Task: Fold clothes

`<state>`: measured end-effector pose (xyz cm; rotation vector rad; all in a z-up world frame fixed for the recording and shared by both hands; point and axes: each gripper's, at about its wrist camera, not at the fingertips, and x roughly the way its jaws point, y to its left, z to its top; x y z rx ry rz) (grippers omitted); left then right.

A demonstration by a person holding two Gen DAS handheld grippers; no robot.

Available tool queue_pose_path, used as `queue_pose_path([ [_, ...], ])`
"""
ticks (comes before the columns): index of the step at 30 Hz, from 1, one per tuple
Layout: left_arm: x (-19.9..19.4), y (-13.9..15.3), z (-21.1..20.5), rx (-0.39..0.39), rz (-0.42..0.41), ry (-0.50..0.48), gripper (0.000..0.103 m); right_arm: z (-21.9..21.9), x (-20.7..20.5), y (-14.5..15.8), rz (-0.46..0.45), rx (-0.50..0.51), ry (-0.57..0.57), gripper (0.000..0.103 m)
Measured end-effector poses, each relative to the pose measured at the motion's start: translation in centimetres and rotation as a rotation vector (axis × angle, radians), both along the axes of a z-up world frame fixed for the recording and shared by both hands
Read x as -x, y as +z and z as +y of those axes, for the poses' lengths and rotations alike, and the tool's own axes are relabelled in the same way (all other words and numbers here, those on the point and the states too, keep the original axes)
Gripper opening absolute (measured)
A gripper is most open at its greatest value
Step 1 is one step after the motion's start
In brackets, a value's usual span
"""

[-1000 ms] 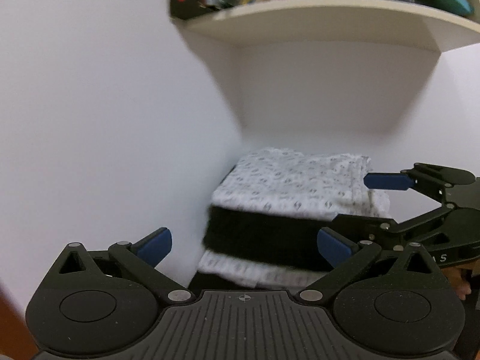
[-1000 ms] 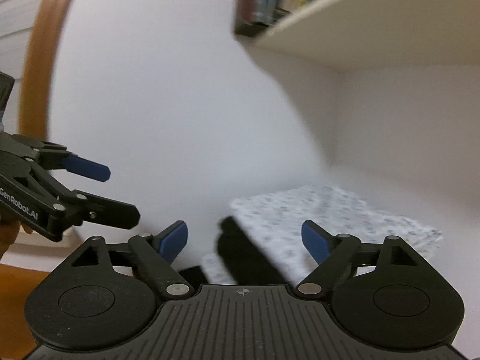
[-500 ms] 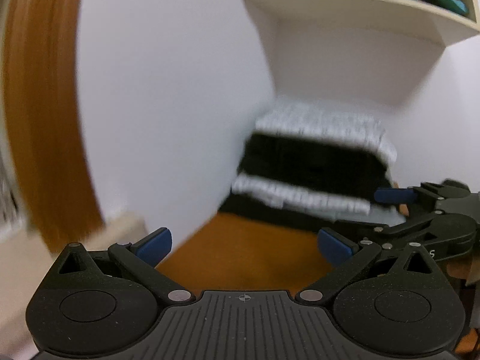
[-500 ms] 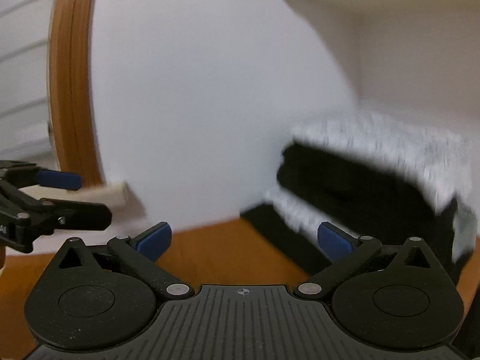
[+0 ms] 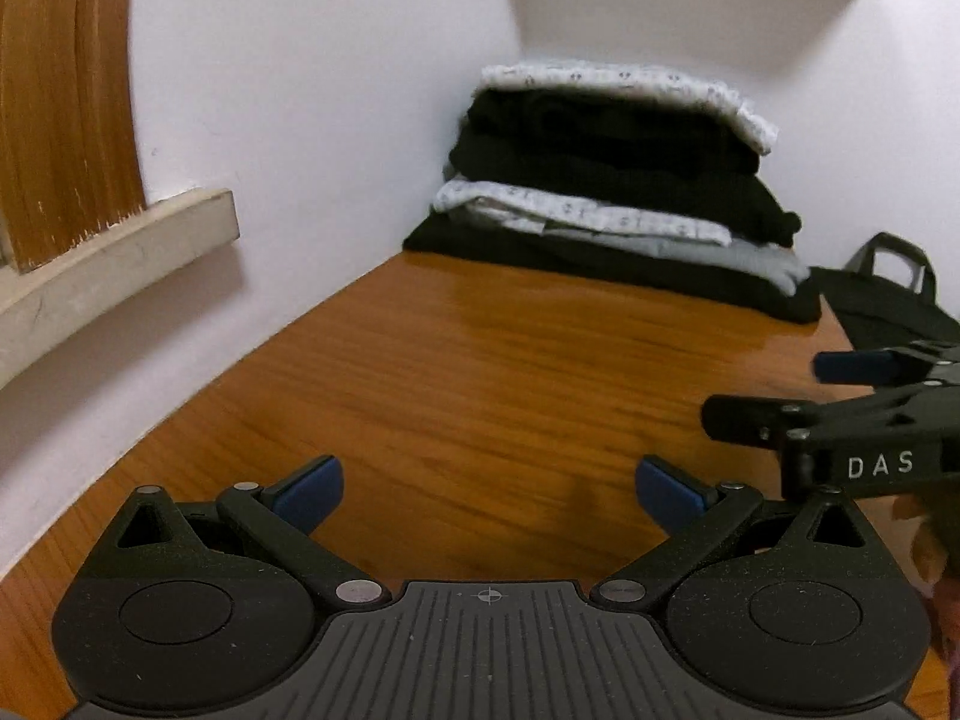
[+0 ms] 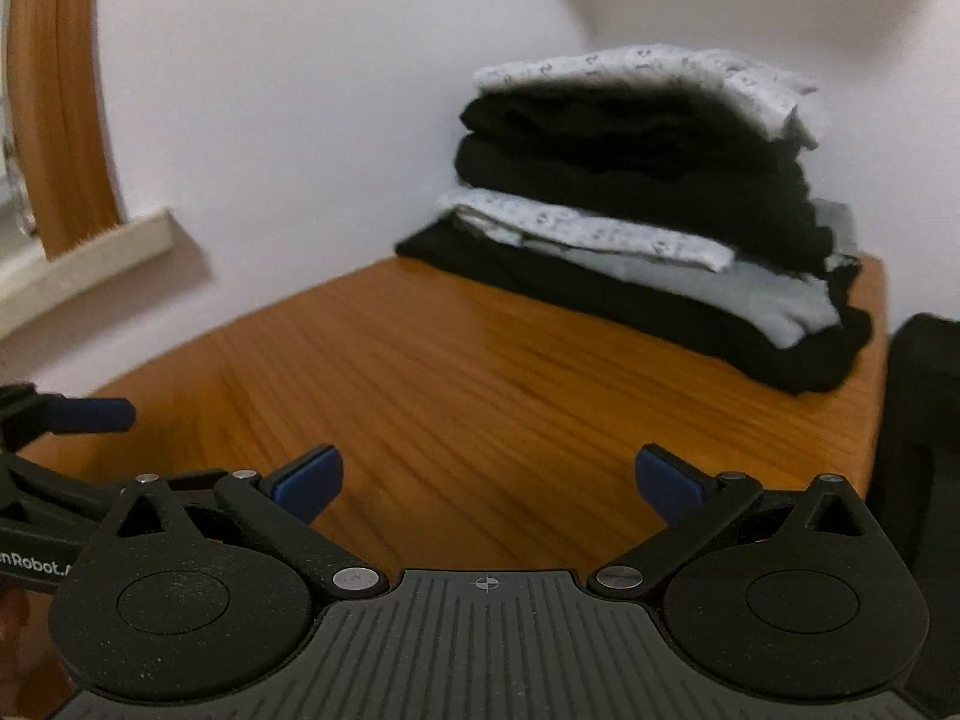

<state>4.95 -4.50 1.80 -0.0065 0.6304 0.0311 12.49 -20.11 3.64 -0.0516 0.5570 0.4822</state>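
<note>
A stack of folded clothes (image 5: pixel 612 180) (image 6: pixel 642 204) sits at the far corner of the wooden table (image 5: pixel 480 372), alternating black, grey and white patterned layers with a white patterned piece on top. My left gripper (image 5: pixel 489 489) hovers low over bare wood, well short of the stack, open and holding nothing. My right gripper (image 6: pixel 489 480) is likewise open and empty over the table (image 6: pixel 480 360). The right gripper shows at the right edge of the left wrist view (image 5: pixel 864 396); the left gripper shows at the left edge of the right wrist view (image 6: pixel 66 438).
White walls close in the table on the left and behind the stack. A pale ledge (image 5: pixel 114 264) under a wooden frame juts from the left wall. A black bag (image 5: pixel 888 294) (image 6: pixel 924 420) stands to the right of the stack. The table's right edge runs beside the bag.
Both grippers have pulled back and dropped away from the stack, from close up at shelf height to low over the table. The stack now looks farther off. Both stay open.
</note>
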Motion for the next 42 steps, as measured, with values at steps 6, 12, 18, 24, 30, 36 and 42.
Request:
queue_pose_path([
  [6,0.3,-0.3,1.6,0.003,0.000,0.038,0.103,0.5,1.2,-0.2,0.007,-0.020,-0.005,0.103],
  [12,0.3,-1.4,3.4,0.007,0.049,0.080,0.103,1.6,1.9,-0.3,0.027,-0.027,0.017,0.103],
  [18,0.2,-1.8,4.3,0.022,0.072,0.099,0.103,2.5,1.9,-0.8,0.114,-0.055,0.014,0.103],
  [24,0.2,-2.0,4.6,-0.003,0.084,0.102,0.103,2.8,2.0,-1.0,0.115,-0.017,-0.076,0.103],
  [30,0.1,-2.1,4.8,-0.005,0.085,0.110,0.103,3.9,2.4,-1.3,0.103,0.079,-0.092,0.103],
  [36,-0.1,-2.2,4.9,-0.004,0.085,0.113,0.103,4.1,2.8,-1.5,0.102,0.104,-0.136,0.103],
  [42,-0.1,-2.3,5.0,-0.003,0.084,0.108,0.103,4.0,2.8,-1.5,0.102,0.106,-0.138,0.103],
])
